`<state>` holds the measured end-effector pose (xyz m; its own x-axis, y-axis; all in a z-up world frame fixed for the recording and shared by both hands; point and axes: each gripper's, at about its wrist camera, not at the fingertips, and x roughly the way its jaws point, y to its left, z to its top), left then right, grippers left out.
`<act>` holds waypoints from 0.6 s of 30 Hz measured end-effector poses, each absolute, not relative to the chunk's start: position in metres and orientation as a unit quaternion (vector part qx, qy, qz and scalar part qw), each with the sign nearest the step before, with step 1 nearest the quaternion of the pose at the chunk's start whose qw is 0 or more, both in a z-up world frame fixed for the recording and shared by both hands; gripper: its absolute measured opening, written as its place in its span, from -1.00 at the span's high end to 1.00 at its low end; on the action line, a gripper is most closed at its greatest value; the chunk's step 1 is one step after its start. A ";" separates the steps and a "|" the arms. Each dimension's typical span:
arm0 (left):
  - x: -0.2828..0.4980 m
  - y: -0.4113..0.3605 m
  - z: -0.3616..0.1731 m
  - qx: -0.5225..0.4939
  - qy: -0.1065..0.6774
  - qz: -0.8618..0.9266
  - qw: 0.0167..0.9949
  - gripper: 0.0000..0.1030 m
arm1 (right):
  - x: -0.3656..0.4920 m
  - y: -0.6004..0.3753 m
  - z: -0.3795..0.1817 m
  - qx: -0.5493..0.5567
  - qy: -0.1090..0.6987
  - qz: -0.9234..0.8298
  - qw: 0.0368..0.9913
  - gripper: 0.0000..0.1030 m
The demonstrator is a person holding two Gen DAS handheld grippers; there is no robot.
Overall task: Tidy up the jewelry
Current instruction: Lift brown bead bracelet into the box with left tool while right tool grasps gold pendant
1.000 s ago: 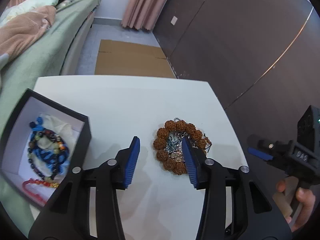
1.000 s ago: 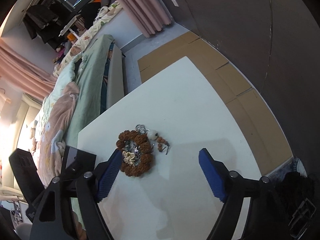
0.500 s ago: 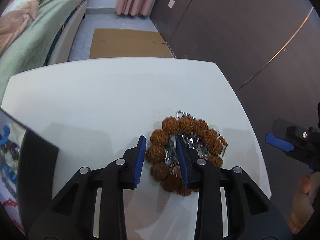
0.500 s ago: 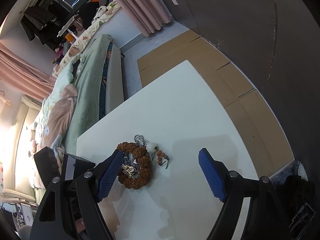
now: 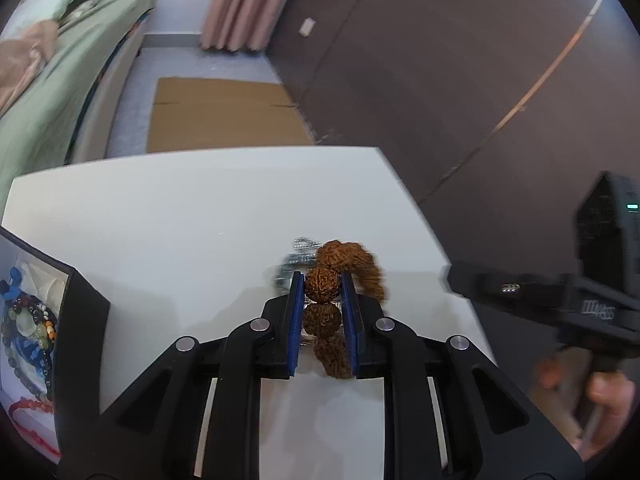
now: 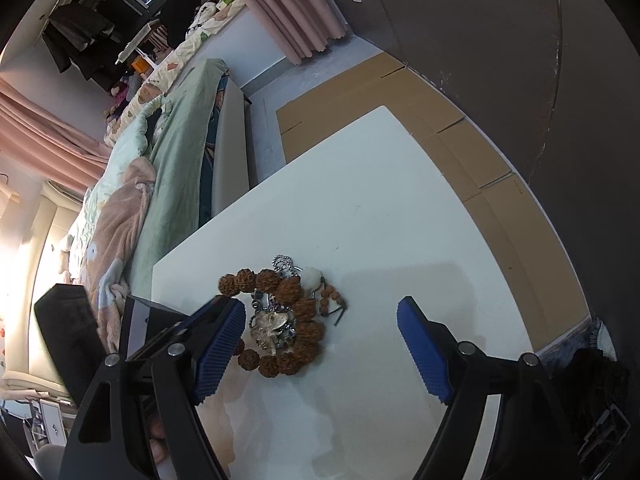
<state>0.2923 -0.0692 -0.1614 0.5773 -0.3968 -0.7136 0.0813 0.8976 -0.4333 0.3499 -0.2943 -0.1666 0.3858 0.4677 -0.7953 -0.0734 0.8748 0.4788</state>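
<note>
In the left wrist view, the left gripper (image 5: pixel 322 293), which straddled the brown bead bracelet (image 5: pixel 325 288) half a second ago with its blue pads apart, has now closed and pinches the bracelet's beads over the white table (image 5: pixel 200 216); the open box (image 5: pixel 86 312) with other jewelry has come back into sight at left. In the right wrist view, the right gripper (image 6: pixel 322 340) stays spread wide above the table (image 6: pixel 400 208), holding nothing, while the bracelet (image 6: pixel 300 308) has shifted slightly, with a silver chain (image 6: pixel 282 262) beside it
</note>
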 end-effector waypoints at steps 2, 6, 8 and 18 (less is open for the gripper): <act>0.287 -0.070 -0.155 -0.182 0.433 -0.145 0.871 0.65 | 0.349 -0.293 -0.167 0.187 0.529 0.166 0.811 -0.50; 0.275 -0.063 -0.141 -0.204 0.418 -0.159 0.871 0.65 | 0.346 -0.295 -0.168 0.188 0.528 0.164 0.812 -0.50; 0.268 -0.056 -0.132 -0.215 0.406 -0.169 0.872 0.65 | 0.344 -0.295 -0.168 0.189 0.528 0.163 0.812 -0.50; 0.242 -0.018 -0.102 -0.241 0.367 -0.148 0.886 0.65 | 0.335 -0.277 -0.176 0.185 0.538 0.186 0.801 -0.29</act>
<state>0.2418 -0.0180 -0.1018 0.6867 -0.4391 -0.5793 0.0854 0.8402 -0.5356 0.3352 -0.2769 -0.1758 0.3519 0.4963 -0.7936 -0.0986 0.8628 0.4958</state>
